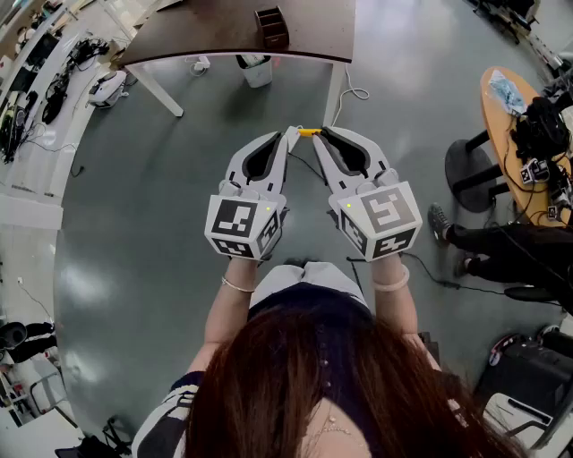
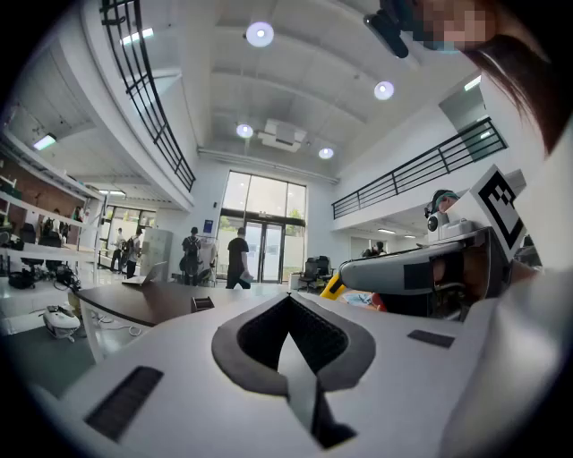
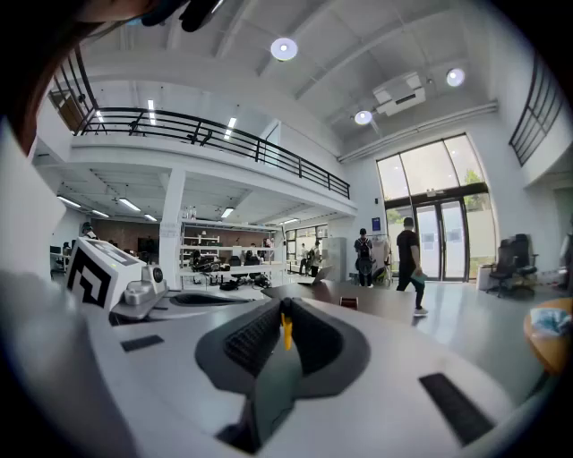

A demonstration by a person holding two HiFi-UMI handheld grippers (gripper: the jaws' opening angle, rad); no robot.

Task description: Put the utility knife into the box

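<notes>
In the head view both grippers are held up side by side over the grey floor, tips almost meeting. My right gripper [image 1: 320,134] is shut on the yellow utility knife [image 1: 309,131], which pokes out toward the left gripper. In the right gripper view the utility knife [image 3: 286,331] shows as a thin yellow sliver between the closed jaws of the right gripper [image 3: 284,307]. My left gripper [image 1: 291,134] is shut with nothing in it, and the left gripper view shows its tips [image 2: 288,298] pressed together. The small dark box [image 1: 271,27] stands on the brown table [image 1: 206,40] ahead, also seen as the box [image 2: 203,303] and the box [image 3: 347,302].
A white bin [image 1: 256,70] and cables lie under the table. At the right are a round wooden table [image 1: 506,121] and a seated person's legs [image 1: 501,246]. Desks with gear line the left wall. People walk near the glass doors [image 2: 237,259].
</notes>
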